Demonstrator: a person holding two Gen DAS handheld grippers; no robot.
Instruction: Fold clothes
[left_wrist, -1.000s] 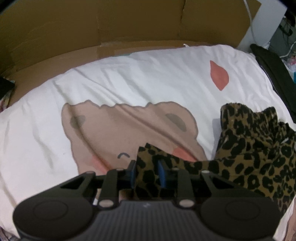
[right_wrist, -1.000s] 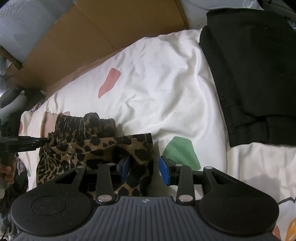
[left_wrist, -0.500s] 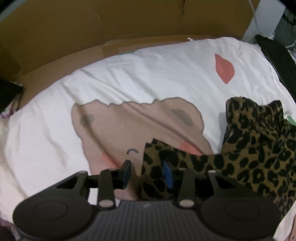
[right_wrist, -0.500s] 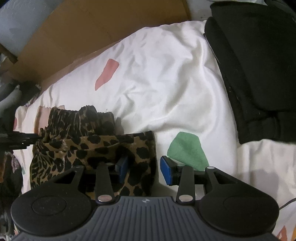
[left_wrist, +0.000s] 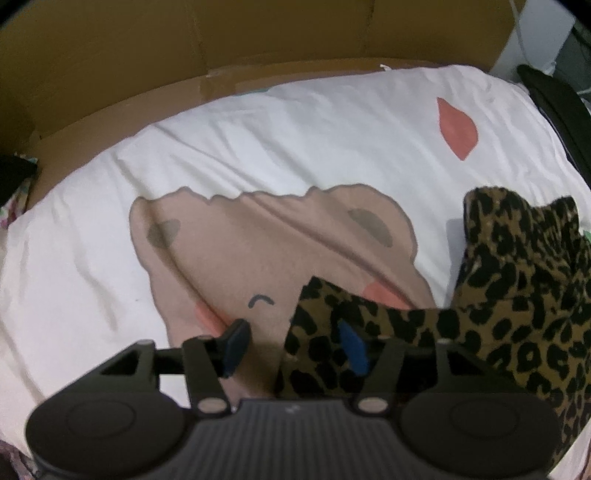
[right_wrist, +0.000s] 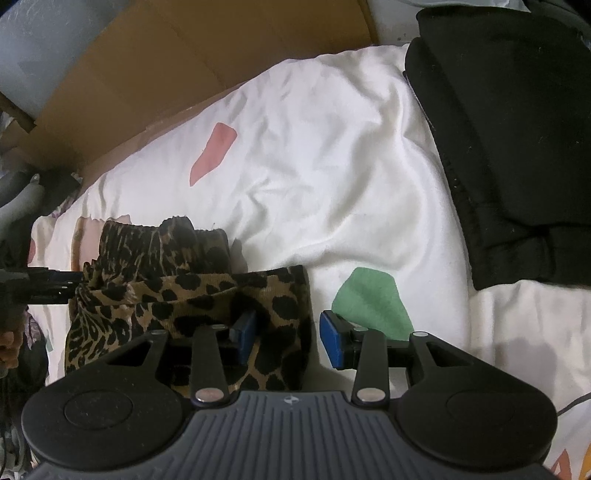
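Observation:
A leopard-print garment lies bunched on the white bedcover, at the lower right of the left wrist view. One corner of it reaches between the fingers of my left gripper. Those jaws are opening: the cloth rests against the right pad, and the left pad stands clear of it. In the right wrist view the same garment sits at the lower left. My right gripper straddles its folded right edge, open. Its left pad lies over the cloth and its right pad is off it.
A folded black garment lies on the bed to the right. Brown cardboard stands behind the bed. The bedcover carries a bear print and a green patch. A hand shows at the left edge.
My left gripper's jaws have spread apart and let go of the leopard cloth corner, which stays lying between them. The right gripper has barely moved.

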